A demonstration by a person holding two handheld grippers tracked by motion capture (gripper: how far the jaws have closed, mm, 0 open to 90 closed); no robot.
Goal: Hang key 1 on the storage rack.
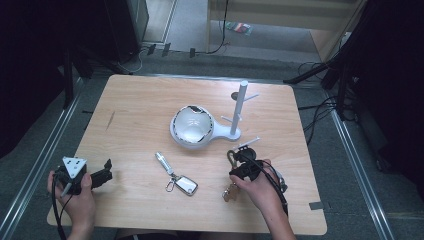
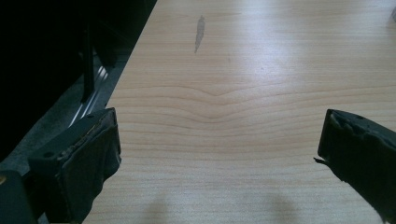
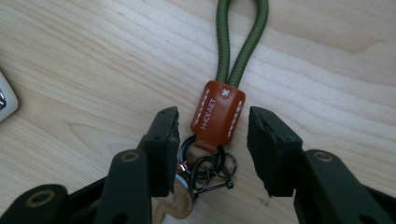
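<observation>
right gripper (image 3: 212,135) straddles the brown leather tab (image 3: 217,114) of a keyring (image 3: 212,168) lying on the table (image 1: 135,115) at near right, its jaws part open on either side of the tab with a gap showing at each pad, so nothing is gripped yet; the spacing looks chosen to take the tab across its flat width, the firmest part of a floppy bundle. the green cord loop (image 3: 243,42) runs away from the tab toward the far side and lies free on the wood, probably so that it can later be slipped over a peg. just beyond, at centre right, stands the white peg stand (image 1: 241,107) beside a round white dish (image 1: 190,127), its lowest peg pointing toward the hand (image 1: 257,185). a second key fob (image 1: 183,184) with a silver tube lies near centre, apart from both grippers. left gripper (image 1: 97,176) rests at the near left corner, jaws wide open over bare wood with nothing between them, seemingly parked out of the way while the right one works
</observation>
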